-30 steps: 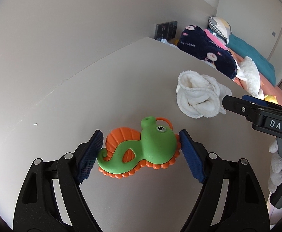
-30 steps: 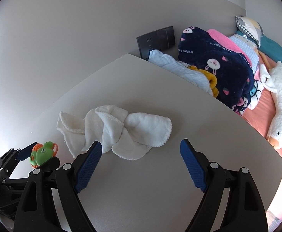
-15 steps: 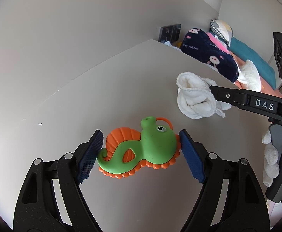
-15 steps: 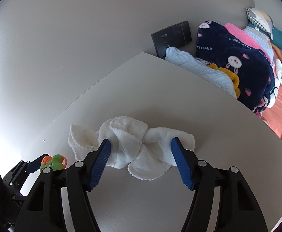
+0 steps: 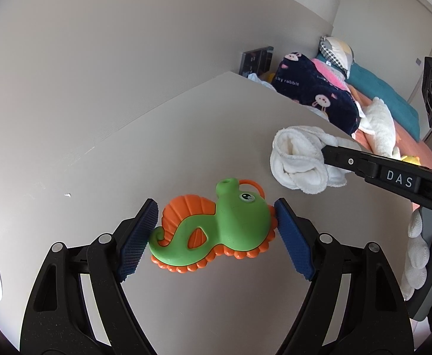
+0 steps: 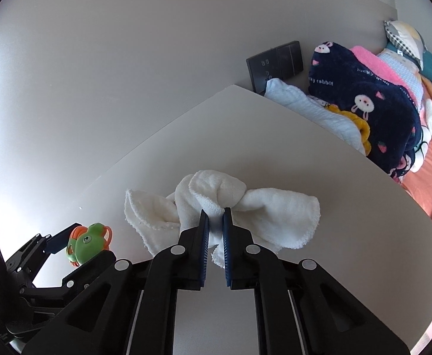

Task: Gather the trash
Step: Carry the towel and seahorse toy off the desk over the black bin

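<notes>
Fluffy white towel (image 6: 216, 204) — bunched, pinched by right gripper (image 6: 213, 219).

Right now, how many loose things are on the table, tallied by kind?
Toys: 1, the green and orange seahorse toy, between the left gripper's pads.
Cloths: 1, the white cloth, pinched in the right gripper.
Total: 2 on the table.
</notes>
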Motion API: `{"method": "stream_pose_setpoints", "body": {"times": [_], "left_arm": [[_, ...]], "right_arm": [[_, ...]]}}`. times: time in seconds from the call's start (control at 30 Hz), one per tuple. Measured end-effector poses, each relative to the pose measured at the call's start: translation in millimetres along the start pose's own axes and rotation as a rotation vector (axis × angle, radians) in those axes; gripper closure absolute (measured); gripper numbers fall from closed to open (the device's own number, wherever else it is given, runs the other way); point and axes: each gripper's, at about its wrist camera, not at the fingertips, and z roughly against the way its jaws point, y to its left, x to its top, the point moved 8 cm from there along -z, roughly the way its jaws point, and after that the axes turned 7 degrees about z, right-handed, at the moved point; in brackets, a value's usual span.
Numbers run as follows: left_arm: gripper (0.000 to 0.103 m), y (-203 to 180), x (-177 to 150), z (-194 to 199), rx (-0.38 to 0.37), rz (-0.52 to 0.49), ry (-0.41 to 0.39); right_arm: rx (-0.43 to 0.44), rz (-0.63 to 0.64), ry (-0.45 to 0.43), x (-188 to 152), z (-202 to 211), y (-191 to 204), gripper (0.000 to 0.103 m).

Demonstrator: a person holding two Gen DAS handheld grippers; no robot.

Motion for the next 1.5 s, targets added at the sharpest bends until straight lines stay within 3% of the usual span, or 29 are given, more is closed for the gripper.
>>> {"method": "stream_pose_setpoints", "body": {"times": [0.23,0.53,1.07,1.5], "left_arm": [[0.025,-15.4,1.8,24.2,-0.017,-0.016,-0.031],[0.025,-50.8,-7.8,54.9,-0.057,-0.068,-0.044],[0.025,-141.9,-52.3,87.2,-0.168,-0.212,-0.025],[0.025,-193.2,-78.9,103.6,-0.227,-0.294,-0.017]], "right_arm": [[-0.031,0.0,-0.027,-6.4,38.5,5.4,0.093],[-0.09,-0.036,-0.064,-33.0,100.9,-15.1,0.093],[-0.188,-0.108,-0.103,-106.3,195.5,-54.8,0.093],[-0.233,-0.162,-0.138,-146.2,244.2,-79.1,0.093]]}}
